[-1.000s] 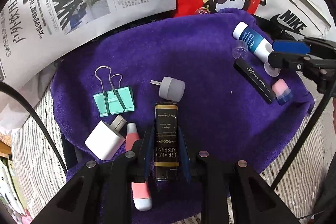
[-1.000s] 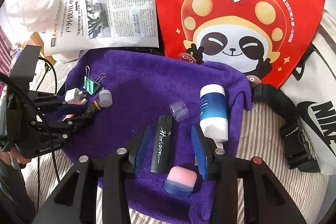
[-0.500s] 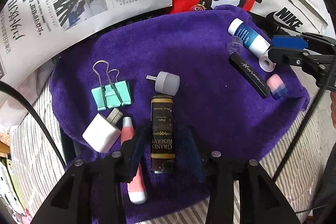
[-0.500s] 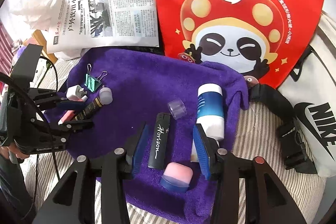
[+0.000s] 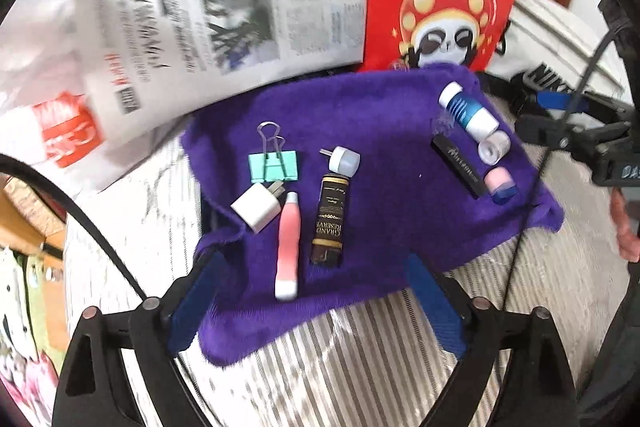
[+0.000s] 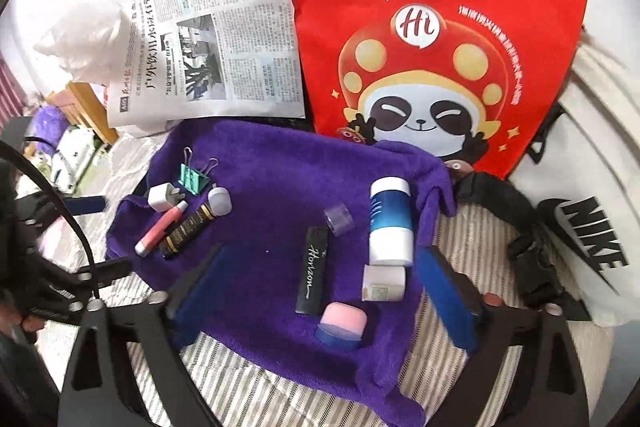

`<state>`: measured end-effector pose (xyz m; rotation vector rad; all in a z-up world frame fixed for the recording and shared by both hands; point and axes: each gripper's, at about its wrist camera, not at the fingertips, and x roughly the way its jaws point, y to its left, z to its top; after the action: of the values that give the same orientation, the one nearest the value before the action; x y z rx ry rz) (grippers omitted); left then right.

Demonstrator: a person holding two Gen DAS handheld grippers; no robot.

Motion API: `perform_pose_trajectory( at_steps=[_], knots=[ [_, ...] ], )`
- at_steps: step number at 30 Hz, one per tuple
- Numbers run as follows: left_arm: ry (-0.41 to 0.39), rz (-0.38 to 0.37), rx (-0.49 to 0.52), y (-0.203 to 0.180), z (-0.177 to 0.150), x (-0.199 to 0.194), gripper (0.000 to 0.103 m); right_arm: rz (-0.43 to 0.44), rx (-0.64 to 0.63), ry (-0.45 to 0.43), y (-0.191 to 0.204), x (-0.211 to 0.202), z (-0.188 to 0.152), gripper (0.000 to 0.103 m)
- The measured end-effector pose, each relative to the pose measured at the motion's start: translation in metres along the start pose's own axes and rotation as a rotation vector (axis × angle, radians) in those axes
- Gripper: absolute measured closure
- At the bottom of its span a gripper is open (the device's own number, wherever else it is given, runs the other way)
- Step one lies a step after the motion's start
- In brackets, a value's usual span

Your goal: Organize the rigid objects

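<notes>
left wrist view: black grand reserve lighter (image 5: pixel 329 220) flat on purple towel (image 5: pixel 384 115), beside pink tube (image 5: pixel 287 245), below grey cap (image 5: pixel 345 160). probably light, stiff, slick; best pinched across long sides. left gripper (image 5: pixel 316 301) opening, nothing between. right wrist view adds horizon stick (image 6: pixel 311 271) lying loose between opening right gripper (image 6: pixel 316 301) fingers, blue bottle (image 6: pixel 391 221) just beside.

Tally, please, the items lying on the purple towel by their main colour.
Black: 2, bar, stick
Pink: 2, tube, jar
White: 2, charger, box
Green: 1, clip
Blue: 1, bottle
Grey: 1, plug
Clear: 1, cap
Total: 10
</notes>
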<state>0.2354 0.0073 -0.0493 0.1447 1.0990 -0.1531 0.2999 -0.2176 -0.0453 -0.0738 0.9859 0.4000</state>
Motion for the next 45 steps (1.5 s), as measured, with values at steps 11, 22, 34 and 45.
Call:
perform_pose_trajectory(
  at_steps=[11,22,34,45],
  knots=[
    [-0.161,0.076,-0.104,-0.01,-0.038,-0.08,0.0,-0.09,0.087,-0.036,0.024,-0.064,-0.049,0.0],
    [-0.253,0.048,-0.084,-0.042,-0.082,-0.124,0.0,-0.204,0.204,-0.115,0.052,-0.141,-0.126,0.0],
    [-0.302,0.075,-0.136,-0.054,-0.133,-0.164,0.0,-0.2,0.195,-0.168,0.078,-0.195,-0.173,0.0],
    [-0.313,0.067,-0.144,-0.064,-0.148,-0.177,0.0,-0.184,0.212,-0.179,0.078,-0.206,-0.188,0.0]
  ],
)
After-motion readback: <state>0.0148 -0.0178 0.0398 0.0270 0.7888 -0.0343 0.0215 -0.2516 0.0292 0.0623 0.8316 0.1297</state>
